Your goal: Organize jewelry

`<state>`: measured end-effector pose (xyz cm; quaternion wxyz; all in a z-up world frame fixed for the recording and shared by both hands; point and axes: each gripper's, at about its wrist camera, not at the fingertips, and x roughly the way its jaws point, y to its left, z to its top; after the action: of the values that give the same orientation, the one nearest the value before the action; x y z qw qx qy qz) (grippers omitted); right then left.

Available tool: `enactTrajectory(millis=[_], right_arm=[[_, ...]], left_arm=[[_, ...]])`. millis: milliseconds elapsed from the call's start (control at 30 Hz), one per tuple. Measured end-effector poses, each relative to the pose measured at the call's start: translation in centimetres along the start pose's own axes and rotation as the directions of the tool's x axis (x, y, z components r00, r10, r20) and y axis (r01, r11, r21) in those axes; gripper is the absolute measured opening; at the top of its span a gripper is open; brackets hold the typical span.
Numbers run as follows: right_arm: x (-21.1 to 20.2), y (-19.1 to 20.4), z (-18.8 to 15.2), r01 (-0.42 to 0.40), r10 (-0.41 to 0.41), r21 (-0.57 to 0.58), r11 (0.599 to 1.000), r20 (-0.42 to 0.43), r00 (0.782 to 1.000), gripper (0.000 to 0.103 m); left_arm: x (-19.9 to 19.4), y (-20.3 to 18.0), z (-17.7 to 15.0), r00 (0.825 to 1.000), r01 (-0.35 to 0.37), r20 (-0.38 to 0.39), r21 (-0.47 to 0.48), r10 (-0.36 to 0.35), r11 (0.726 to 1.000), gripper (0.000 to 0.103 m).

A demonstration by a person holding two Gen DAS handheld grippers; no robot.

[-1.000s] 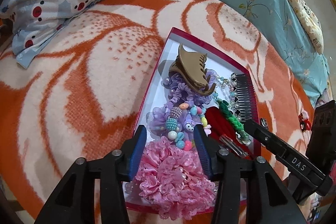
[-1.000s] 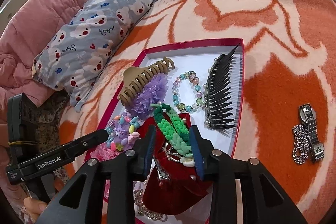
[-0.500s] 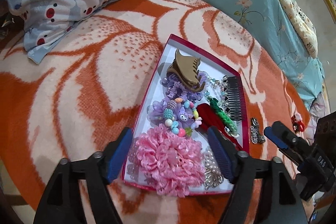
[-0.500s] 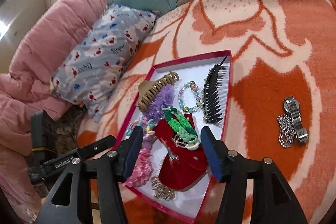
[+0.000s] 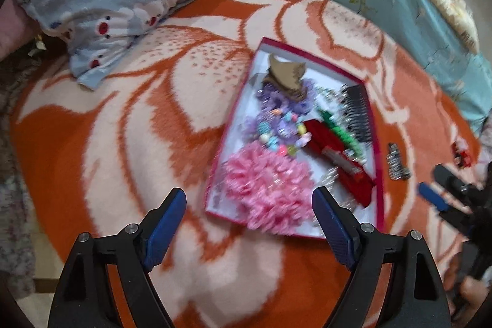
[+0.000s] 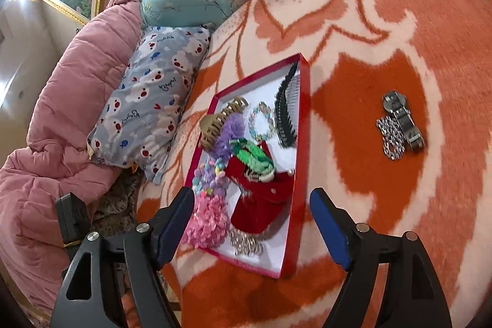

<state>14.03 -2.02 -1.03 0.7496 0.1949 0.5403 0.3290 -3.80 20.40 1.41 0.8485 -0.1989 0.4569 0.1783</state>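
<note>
Tray (image 6: pixel 303 125) ahead of both claws | left claw (image 5: pixel 249 215) spread | right claw (image 6: pixel 252 215) spread

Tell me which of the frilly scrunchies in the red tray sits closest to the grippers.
The pink scrunchie, at the tray's near end. The purple scrunchie lies farther back, tucked under the tan claw clip.

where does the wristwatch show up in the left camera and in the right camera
Left wrist view: the wristwatch lies on the blanket, right of center, just outside the red tray's right wall.
Right wrist view: the wristwatch is at upper right on the blanket, apart from the tray.
Shared landmark: the black comb along that wall.
</note>
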Motion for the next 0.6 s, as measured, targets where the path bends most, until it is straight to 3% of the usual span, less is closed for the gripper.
enactTrajectory(millis=[133,267,367,600], right_arm=[[-1.6,2.3,-0.3,0.080,-0.079,-0.143,0.987,0.013,0.997,0.082],[-2.9,4.9,-0.9,0.171,-0.165,-0.318,0.933,0.046,0.985,0.093],[-2.9,6.1,-2.1,0.228,-0.233,-0.428,0.875,0.041,0.972,0.096],[-3.7,7.4,-3.6,0.249,-0.278,-0.524,0.815,0.024,0.960,0.096]], left_arm=[[-1.5,-0.6,-0.8,0.998,-0.055,0.010,0.035,0.055,0.998,0.085],[-3.3,-1.1,-1.4,0.993,-0.115,0.043,0.068,0.112,0.991,0.098],[-4.1,-1.5,-1.9,0.988,-0.149,0.051,0.084,0.145,0.985,0.099],[-7.4,-2.7,-2.5,0.981,-0.172,0.113,0.131,0.158,0.976,0.100]])
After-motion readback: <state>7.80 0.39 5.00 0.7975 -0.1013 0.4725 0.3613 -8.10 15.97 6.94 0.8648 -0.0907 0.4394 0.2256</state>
